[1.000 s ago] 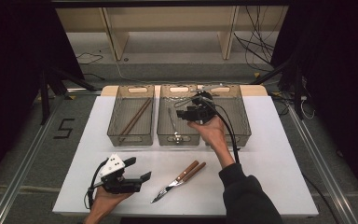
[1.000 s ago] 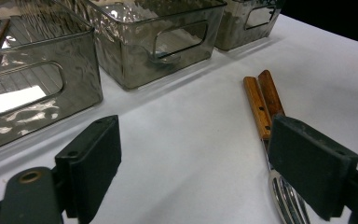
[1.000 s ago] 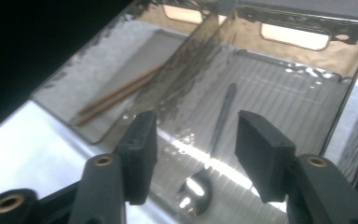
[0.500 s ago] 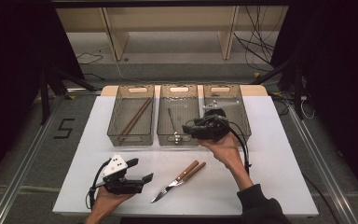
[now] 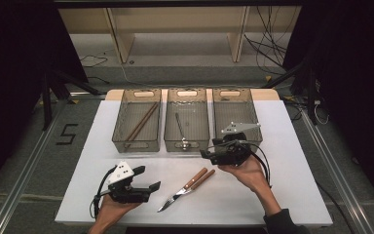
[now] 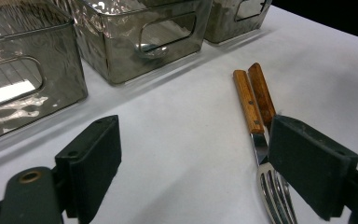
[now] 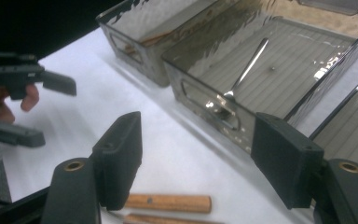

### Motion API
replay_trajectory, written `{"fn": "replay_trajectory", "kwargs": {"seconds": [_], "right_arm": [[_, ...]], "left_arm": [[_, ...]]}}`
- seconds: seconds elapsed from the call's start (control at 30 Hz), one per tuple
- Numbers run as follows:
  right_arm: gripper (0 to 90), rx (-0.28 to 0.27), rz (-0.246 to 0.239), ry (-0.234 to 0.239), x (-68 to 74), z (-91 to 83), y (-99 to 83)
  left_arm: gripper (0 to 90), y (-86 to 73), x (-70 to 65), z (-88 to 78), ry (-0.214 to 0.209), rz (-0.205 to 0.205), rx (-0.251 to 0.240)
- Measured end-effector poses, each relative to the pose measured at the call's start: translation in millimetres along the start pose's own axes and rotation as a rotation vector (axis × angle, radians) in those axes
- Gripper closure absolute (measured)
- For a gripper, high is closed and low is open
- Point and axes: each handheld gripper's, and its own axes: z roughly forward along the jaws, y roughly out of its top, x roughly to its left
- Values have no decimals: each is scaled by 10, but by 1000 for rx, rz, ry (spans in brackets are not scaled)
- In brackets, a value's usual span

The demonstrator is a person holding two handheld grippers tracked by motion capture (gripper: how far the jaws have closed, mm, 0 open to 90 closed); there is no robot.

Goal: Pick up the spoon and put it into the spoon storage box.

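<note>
**Open tongs close in on a knife and fork**

From above, we see three clear bins in a row at the far side of a white table (image 5: 292, 146). The left bin (image 5: 137, 120) holds two chopsticks (image 5: 141, 122), the middle bin (image 5: 187, 119) a spoon (image 5: 180, 130), and the right bin (image 5: 236, 117) stands behind the right gripper.

Near the table's front edge at the left, we find the left gripper (image 5: 148, 178) resting in a hand, its jaws wide apart with nothing between them. In the left gripper view those jaws frame bare tabletop, with the fork (image 6: 276, 196) showing just beside the right-hand jaw.

In the middle lie the wooden-handled knife (image 5: 185, 188) and fork side by side, touching, with handles pointing toward the bins.

To their right, we see the right gripper (image 5: 205, 155) held above the table just in front of the bins. Its jaws have just been opening and stand wide and empty; the two wooden handles lie below them in its own view.
</note>
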Motion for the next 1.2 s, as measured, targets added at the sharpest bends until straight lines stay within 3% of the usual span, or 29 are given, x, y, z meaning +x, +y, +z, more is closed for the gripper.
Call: {"fn": "replay_trajectory", "kwargs": {"seconds": [0.37, 1.2], "right_arm": [[337, 15, -28, 15, 58, -49, -176], [312, -21, 22, 22, 70, -203, -645]], "left_arm": [[173, 26, -35, -2, -14, -1, 4], [188, 87, -241, 54, -79, 13, 23]]}}
